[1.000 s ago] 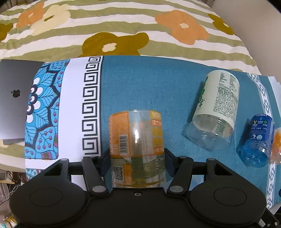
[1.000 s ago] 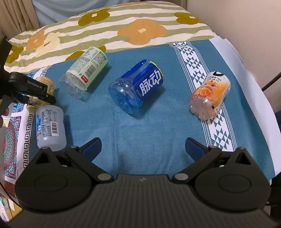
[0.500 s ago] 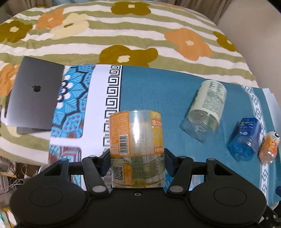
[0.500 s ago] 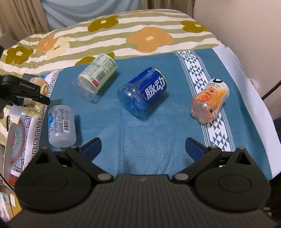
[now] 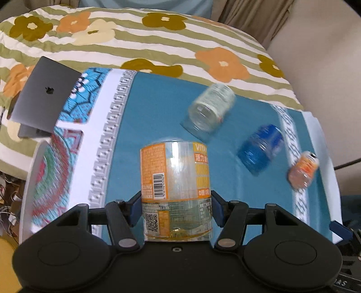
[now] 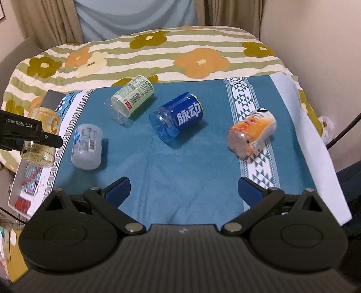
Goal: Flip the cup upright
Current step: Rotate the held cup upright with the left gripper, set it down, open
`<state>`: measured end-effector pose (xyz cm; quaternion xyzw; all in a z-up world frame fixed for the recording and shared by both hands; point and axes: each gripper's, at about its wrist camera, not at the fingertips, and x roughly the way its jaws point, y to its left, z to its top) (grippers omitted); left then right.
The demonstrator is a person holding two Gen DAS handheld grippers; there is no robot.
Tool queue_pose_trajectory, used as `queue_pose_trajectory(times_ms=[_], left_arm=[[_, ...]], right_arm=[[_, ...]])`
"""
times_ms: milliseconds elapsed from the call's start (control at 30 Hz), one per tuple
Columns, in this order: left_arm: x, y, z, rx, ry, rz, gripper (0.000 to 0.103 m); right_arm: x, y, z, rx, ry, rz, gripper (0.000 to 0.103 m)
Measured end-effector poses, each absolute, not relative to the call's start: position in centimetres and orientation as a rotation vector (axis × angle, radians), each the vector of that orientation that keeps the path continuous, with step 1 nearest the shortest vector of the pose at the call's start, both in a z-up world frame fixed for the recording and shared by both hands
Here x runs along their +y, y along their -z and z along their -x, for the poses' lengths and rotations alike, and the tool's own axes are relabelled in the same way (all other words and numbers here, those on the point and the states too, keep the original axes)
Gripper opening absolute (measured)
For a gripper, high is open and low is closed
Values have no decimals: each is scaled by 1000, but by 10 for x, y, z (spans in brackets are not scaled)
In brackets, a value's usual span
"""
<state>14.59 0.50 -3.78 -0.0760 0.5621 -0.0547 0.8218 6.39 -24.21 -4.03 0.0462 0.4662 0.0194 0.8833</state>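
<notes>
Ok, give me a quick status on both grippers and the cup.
Left gripper shut on orange-label cup, lifted off the cloth. Right gripper open, empty. Four cups on their sides on blue cloth; nothing blocking.

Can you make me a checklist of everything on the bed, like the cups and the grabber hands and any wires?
Surface: blue patterned cloth spread over a flowered striped bedspread.
Job's things: orange-label cup held off the cloth in the left gripper; white-and-green cup, blue cup and orange-print cup lie on their sides; pale cup with barcode label, pose unclear.
Clutter: closed grey laptop on the bedspread beside the cloth.
Grippers: left shut on the orange-label cup; right gripper open, holding nothing.
Cables: dark cable at the right edge.
Surroundings: curtains behind the bed, a wall on the right.
</notes>
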Motion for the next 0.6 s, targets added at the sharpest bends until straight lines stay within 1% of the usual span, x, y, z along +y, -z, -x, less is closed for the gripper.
queue_pose_trajectory(times_ms=[233, 400, 600], left_arm=[[-46, 60, -117, 1225, 135, 122, 64], [-77, 90, -119, 1246, 132, 58, 64], [-91, 118, -130, 1282, 133, 28, 64]], right_arm=[[-268, 49, -43, 968, -105, -39, 103], [-282, 63, -36, 985, -146, -8, 103], [-296, 78, -39, 1007, -149, -40, 103]])
